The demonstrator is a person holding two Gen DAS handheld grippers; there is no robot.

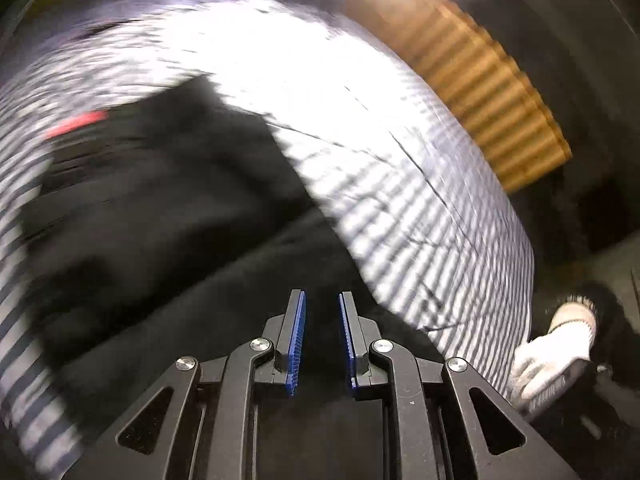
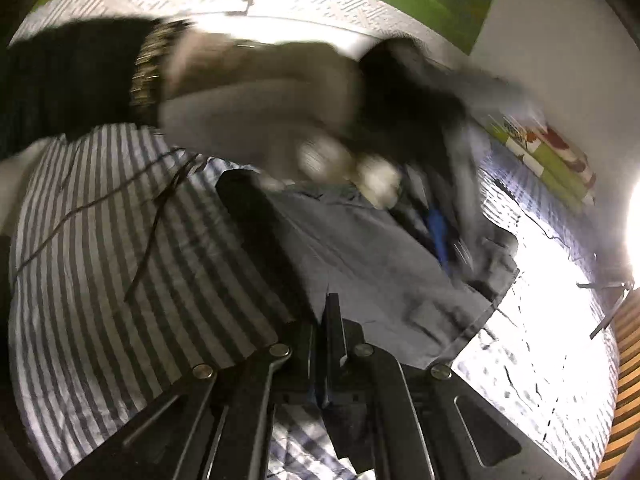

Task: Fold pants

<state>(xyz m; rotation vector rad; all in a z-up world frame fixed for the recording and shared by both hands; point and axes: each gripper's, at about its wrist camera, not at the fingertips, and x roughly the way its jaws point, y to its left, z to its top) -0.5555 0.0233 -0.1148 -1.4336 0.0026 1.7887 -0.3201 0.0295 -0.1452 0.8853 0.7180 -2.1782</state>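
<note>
Two fisheye views, both smeared by blur: from the left wrist the pants (image 1: 168, 216) read only as a dark mass on the striped sheet (image 1: 420, 184), with a red patch (image 1: 76, 122) too blurred to read, and the left gripper (image 1: 322, 300) hangs above the fabric, its blue pads slightly parted with nothing pressed between them. From the right wrist the right gripper (image 2: 326, 312) is clenched on the grey cloth's near edge, while a gloved hand (image 2: 256, 108) and a dark sleeve (image 2: 68, 76) hide the far part of the garment. No writing is legible.
</note>
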